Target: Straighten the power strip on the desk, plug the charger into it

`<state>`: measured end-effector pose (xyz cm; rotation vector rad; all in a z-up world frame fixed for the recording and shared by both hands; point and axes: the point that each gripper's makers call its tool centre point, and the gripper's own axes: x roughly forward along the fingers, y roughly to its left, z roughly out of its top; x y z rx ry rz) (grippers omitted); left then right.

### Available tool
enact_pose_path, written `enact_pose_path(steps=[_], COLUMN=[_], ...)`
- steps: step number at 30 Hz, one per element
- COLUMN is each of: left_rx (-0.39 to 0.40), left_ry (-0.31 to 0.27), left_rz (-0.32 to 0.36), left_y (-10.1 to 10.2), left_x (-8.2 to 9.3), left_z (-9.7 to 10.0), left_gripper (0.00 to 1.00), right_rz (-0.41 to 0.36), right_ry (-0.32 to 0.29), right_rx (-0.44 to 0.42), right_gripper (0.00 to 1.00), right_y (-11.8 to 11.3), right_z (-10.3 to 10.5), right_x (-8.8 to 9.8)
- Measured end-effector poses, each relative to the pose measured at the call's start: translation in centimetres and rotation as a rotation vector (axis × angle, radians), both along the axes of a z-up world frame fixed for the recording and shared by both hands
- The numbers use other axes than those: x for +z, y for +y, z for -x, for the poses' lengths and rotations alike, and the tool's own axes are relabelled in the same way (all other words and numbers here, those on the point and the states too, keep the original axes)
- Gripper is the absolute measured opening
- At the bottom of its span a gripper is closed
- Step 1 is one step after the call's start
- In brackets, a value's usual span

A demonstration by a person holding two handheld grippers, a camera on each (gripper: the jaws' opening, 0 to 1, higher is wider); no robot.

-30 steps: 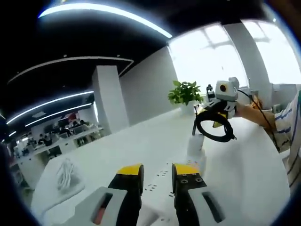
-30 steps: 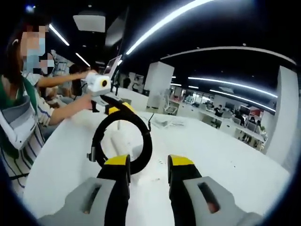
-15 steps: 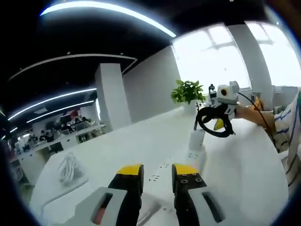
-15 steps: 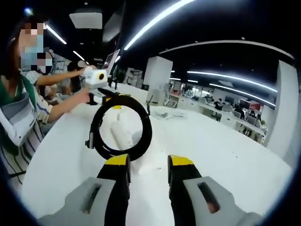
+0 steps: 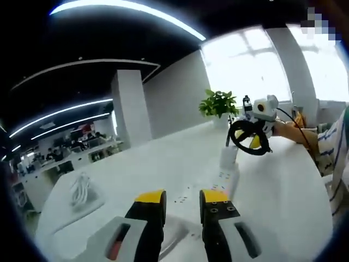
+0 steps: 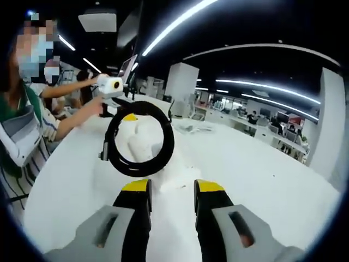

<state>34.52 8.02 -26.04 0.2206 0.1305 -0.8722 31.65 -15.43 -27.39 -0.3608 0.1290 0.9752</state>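
A white power strip [image 5: 210, 191] lies on the white desk [image 5: 272, 196], running away from my left gripper [image 5: 182, 197], which is open and empty just above its near end. A white charger [image 5: 228, 157] stands upright on the strip's far end. Its black cable coil [image 5: 248, 136] hangs beside my right gripper [image 5: 252, 141]. In the right gripper view the coil [image 6: 112, 143] stands as a ring just beyond my open right gripper [image 6: 173, 188], and the charger [image 6: 143, 139] shows through it. The strip [image 6: 173, 183] lies below. My left gripper [image 6: 128, 115] is beyond, held by a hand.
A bundle of white cable [image 5: 80, 190] lies on a flat white tray at the desk's left side. A potted plant [image 5: 218, 103] stands at the far edge near the window. A person in a striped sleeve [image 6: 22, 136] stands along the desk's side.
The left view has drawn back, so more of the strip shows beyond its jaws. In the right view the coil now sits higher. The charger stays standing on the strip.
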Motion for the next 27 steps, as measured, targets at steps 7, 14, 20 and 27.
enact_pose_path(steps=[7,14,20,27], left_rx=[-0.008,-0.046,-0.081,-0.098], left_ry=[0.014,0.046,0.099,0.129], left_rz=[-0.019,-0.091,-0.174,-0.213], left_y=[0.1,0.2,0.3,0.2], left_x=[-0.4,-1.8,-3.8,-4.9], left_z=[0.2,1.2,1.6,2.3], left_gripper=[0.24,0.25,0.25,0.25], right_rz=[0.016,0.038,0.043,0.057], right_ry=[0.013,0.053,0.079,0.109], right_rx=[0.001,0.005,0.003,0.008], right_gripper=[0.30,0.30,0.29,0.29], right_y=[0.2,1.3,2.6,3.9], right_z=[-0.1,-0.5,-1.0,-1.3], right_x=[-0.6,-1.9,-2.4,-3.2])
